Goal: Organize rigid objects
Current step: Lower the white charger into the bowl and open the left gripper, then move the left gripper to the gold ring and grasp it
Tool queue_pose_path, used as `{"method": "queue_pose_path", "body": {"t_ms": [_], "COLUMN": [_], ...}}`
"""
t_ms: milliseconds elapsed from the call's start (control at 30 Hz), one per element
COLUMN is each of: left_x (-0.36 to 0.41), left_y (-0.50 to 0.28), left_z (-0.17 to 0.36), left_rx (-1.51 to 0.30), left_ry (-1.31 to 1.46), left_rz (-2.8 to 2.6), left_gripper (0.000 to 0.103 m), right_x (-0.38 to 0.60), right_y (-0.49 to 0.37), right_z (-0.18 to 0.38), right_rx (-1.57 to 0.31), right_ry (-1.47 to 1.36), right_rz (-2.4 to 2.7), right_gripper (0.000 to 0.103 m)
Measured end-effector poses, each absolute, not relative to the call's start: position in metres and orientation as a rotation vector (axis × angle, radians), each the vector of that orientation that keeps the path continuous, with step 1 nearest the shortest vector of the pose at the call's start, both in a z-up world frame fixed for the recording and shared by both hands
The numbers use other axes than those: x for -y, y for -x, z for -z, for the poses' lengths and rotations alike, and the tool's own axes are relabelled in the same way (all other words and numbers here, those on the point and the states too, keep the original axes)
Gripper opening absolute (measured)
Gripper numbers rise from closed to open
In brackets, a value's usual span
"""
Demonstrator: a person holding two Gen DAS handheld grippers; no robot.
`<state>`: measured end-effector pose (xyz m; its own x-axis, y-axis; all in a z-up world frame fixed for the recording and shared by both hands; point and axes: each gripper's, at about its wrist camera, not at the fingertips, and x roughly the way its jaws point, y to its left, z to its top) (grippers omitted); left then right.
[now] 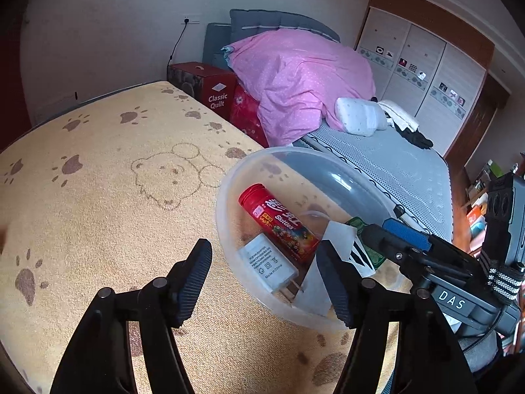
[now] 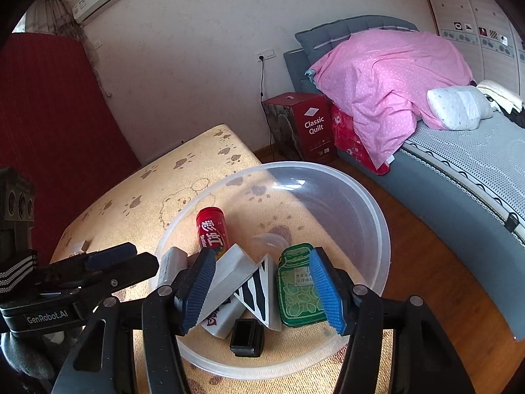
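Observation:
A clear plastic bowl (image 1: 226, 216) (image 2: 370, 216) stands on a yellow paw-print cloth (image 1: 98, 197) (image 2: 183, 167). In it lie a red Skittles tube (image 1: 279, 223) (image 2: 211, 229), a white power adapter (image 1: 267, 264) (image 2: 172, 264), a white box with black stripes (image 2: 259, 292), a green jar-shaped tin (image 2: 297, 292) (image 1: 369, 249), a grey-white box (image 2: 229, 279) and a small black piece (image 2: 246, 337). My left gripper (image 1: 265, 287) is open and empty at the bowl's near rim. My right gripper (image 2: 262, 290), with blue pads, is open over the bowl's contents.
A bed (image 2: 466, 164) with a pink quilt (image 1: 302, 78) (image 2: 387, 75) stands to the right. A red "Classic Quilt" box (image 1: 210, 88) (image 2: 305, 124) sits by the wall. Wooden floor (image 2: 426, 262) lies between table and bed. A wardrobe (image 1: 423, 72) is behind.

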<state>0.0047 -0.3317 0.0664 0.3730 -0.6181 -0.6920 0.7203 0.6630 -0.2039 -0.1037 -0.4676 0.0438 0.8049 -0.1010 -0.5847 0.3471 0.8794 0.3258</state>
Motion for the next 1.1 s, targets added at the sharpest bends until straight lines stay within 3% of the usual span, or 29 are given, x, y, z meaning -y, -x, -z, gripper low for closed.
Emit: {"method": "queue_pose_path", "body": {"t_ms": [267, 1100], "left_x": [0.308, 0.177], "left_y": [-0.019, -0.065], "left_z": [-0.063, -0.062], "left_rx": [-0.839, -0.824], "left_ry": [-0.125, -0.043], "left_rz": [0.757, 0.469], "left_gripper": [0.076, 0.076], "right_x": [0.46, 0.413], "right_y": [0.103, 0.091], "right_z": [-0.046, -0.052], "right_rx": [-0.592, -0.614], "right_ry": [-0.424, -0.344], "right_rz": [0.235, 0.165], "right_gripper": [0.067, 0.068]}}
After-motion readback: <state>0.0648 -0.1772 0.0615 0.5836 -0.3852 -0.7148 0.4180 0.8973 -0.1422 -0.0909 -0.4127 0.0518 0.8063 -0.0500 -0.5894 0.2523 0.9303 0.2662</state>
